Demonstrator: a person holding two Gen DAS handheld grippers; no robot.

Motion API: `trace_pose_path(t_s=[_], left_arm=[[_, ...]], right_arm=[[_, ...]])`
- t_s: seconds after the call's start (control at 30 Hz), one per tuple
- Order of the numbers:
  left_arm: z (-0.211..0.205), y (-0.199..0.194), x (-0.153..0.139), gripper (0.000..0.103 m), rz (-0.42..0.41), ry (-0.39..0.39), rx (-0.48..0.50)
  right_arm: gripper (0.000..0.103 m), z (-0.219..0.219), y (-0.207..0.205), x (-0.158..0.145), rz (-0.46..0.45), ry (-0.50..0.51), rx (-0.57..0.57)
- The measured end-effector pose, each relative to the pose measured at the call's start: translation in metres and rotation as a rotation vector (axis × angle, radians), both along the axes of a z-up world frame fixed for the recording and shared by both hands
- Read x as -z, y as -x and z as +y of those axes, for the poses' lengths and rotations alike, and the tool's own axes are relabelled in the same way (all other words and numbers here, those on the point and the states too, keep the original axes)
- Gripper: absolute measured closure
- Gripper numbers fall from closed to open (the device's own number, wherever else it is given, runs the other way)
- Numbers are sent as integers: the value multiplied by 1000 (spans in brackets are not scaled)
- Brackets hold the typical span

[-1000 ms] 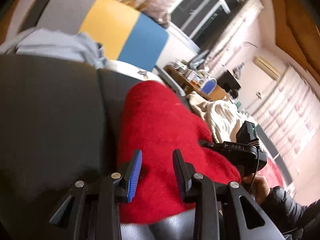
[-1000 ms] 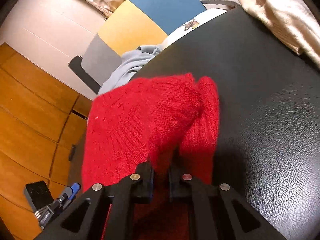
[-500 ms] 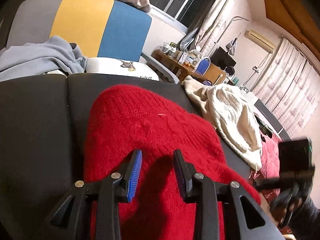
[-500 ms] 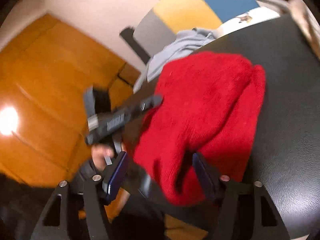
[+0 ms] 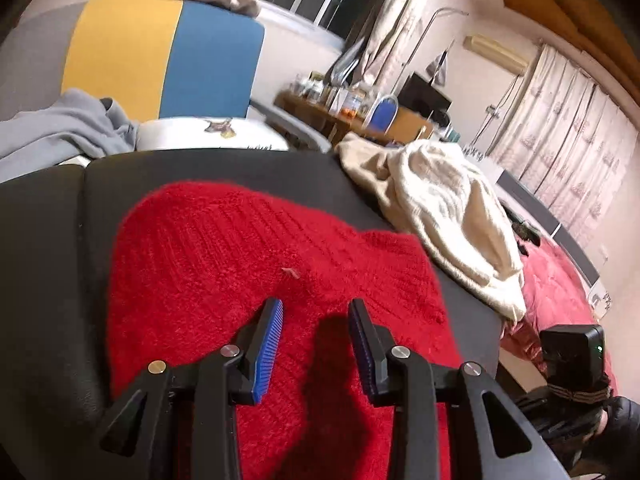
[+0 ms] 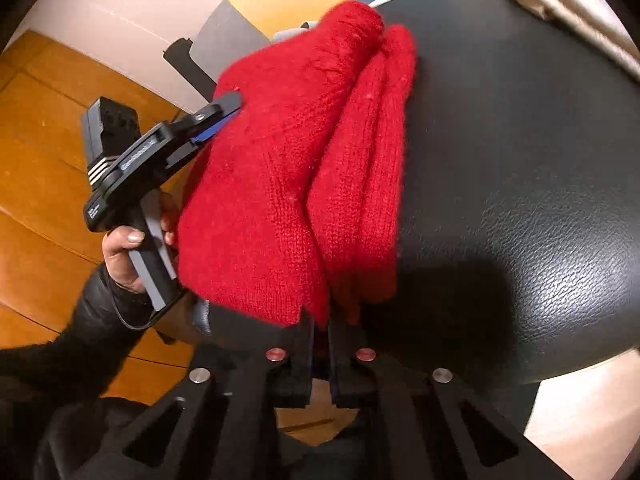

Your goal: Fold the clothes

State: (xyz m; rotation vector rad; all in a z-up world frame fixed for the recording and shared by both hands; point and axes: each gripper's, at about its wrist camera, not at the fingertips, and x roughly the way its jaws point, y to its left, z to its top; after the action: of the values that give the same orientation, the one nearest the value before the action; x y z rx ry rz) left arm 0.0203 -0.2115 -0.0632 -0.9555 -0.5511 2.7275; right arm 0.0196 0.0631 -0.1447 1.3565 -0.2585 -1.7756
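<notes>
Left hand-held gripper point(image 5: 316, 320): black angular frame, silver screws, ribbed blue pads point(image 5: 268, 344).
Right hand-held gripper point(image 6: 319, 332): black frame, silver and reddish screws.
Left hand point(image 6: 124, 252): black sleeve point(image 6: 72, 344), thin black cable.

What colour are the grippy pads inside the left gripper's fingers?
Blue, with fine ridges. The pads show best in the left wrist view, on the open left gripper above the red sweater.

Sweater point(image 5: 248, 264) lies on table point(image 5: 48, 260), blanket point(image 5: 452, 216) at its right.
</notes>
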Motion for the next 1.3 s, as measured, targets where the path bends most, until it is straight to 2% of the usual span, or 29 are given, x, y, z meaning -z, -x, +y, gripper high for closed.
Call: trace_pose_path(t_s=[0.03,0.1,0.13,0.2,0.23,0.27,0.33,0.53,0.6,0.63,0.73,0.8,0.83,0.87,0.9,0.97,1.1,1.2,1.27,1.3], left_arm=[[-1,0,1,69,-1,-17,-8],[-2,-1,-1,69,6,-28,-22],[-2,-2,-2,69,11,-35,-25],[-4,-3,-2,69,14,-40,-28],[-4,-3,-2,69,14,-42,-29],[-4,-3,-3,69,14,-43,-30],[-5,-4,-4,69,14,-47,-32],[-3,-11,-12,69,48,-21,-36],[0,-21,-18,69,80,2,-37],[2,-25,-21,69,97,13,-37],[8,-39,-29,66,146,48,-38],[11,-41,-22,65,119,62,-23],[13,-39,-15,64,91,63,-13],[15,-37,-8,64,63,65,-2],[17,-35,-1,64,35,67,9],[18,-33,4,64,7,72,17],[17,-33,-9,64,32,85,-5],[16,-34,-19,64,51,96,-21],[13,-33,-24,64,60,104,-33],[11,-32,-26,64,61,108,-39]], right_arm=[[94,3,1,-5,-1,9,3],[93,10,4,-16,-5,32,14],[88,14,4,-26,21,46,22],[69,11,10,-47,86,91,36],[54,7,13,-54,114,106,41],[44,0,18,-58,130,114,43],[44,-13,30,-58,138,117,55],[45,-48,71,-36,64,106,130],[78,-59,78,-35,78,68,159],[87,-60,76,-44,117,56,153],[87,-58,68,-72,244,13,138],[87,-51,64,-80,313,-39,163],[87,-46,67,-71,312,-89,186],[87,-41,72,-50,264,-135,209],[88,-32,75,-28,205,-105,232],[89,-15,74,-18,180,1,269],[85,-9,73,-19,179,58,262],[69,-5,76,-37,185,40,252],[43,-4,72,-59,279,-3,262],[41,-7,67,-74,348,-17,258]])
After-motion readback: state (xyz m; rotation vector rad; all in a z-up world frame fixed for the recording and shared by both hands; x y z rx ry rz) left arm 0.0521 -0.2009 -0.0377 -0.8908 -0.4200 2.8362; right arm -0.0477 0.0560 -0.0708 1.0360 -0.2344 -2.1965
